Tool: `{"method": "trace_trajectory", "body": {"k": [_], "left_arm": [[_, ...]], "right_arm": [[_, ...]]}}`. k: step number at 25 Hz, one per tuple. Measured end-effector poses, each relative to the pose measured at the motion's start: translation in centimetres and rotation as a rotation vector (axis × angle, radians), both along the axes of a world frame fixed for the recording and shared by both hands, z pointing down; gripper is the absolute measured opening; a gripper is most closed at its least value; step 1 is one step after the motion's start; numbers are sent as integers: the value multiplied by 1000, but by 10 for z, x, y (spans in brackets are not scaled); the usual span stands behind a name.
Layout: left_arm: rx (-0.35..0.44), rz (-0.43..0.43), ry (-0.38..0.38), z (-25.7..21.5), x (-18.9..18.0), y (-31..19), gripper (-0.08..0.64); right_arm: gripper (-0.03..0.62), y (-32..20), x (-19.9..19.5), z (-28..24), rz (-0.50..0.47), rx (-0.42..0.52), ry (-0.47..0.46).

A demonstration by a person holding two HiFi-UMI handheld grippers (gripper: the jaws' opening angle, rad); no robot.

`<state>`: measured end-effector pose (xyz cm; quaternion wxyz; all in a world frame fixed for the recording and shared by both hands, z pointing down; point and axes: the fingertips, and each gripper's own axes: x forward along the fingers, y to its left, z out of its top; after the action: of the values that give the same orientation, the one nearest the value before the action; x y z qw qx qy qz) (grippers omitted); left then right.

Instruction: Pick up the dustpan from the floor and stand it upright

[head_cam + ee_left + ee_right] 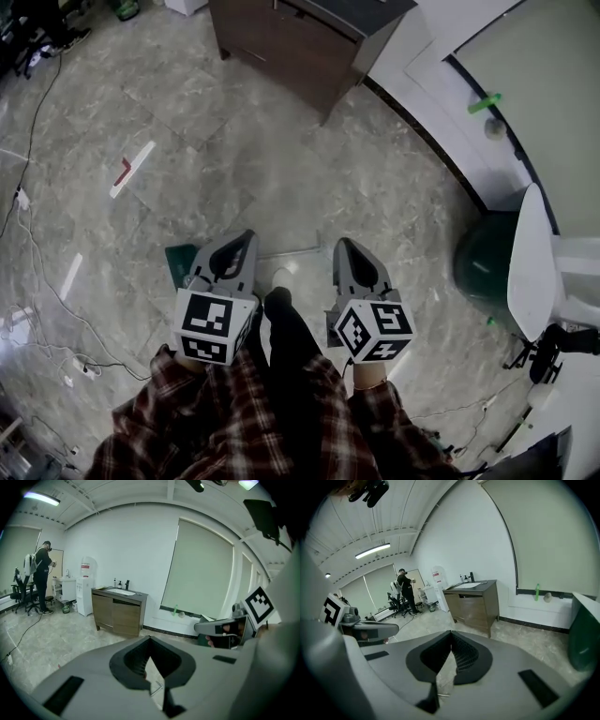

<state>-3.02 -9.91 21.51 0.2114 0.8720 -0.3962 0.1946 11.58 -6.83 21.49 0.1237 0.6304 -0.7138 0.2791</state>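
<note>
Jaws shut, empty; dustpan [178,263] beside left gripper [247,236].

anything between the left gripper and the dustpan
Nothing visible does. A green corner, probably the dustpan, lies on the floor beside the left gripper, which hides the rest in the head view. No other thing shows between them.

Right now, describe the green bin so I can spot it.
Start at the white wall with the window blind, on the head view's right. At its foot, right of the right claw, stands the bin: dark green and rounded, with a white panel beside it, unlike the brown cabinet.
</note>
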Motion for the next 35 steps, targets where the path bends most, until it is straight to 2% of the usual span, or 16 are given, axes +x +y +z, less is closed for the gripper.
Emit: {"method": "trace_trajectory", "body": {"k": [6,12,23,29,35], "left_arm": [[-51,7,-25,26,19,6,2],[-103,-9,-51,66,23,13,2],[-178,35,-68,150,36,25,1],[-210,25,-78,194,29,21,2],[-240,14,-78,239,30,12,2]], "right_arm": [[14,4,25,45,5,-55,-31],[93,1,39,96,21,-112,-82],[202,10,61,191,115,-213,-96],[213,23,65,238,184,-266,-153],[213,22,66,292,201,-307,-174]]}}
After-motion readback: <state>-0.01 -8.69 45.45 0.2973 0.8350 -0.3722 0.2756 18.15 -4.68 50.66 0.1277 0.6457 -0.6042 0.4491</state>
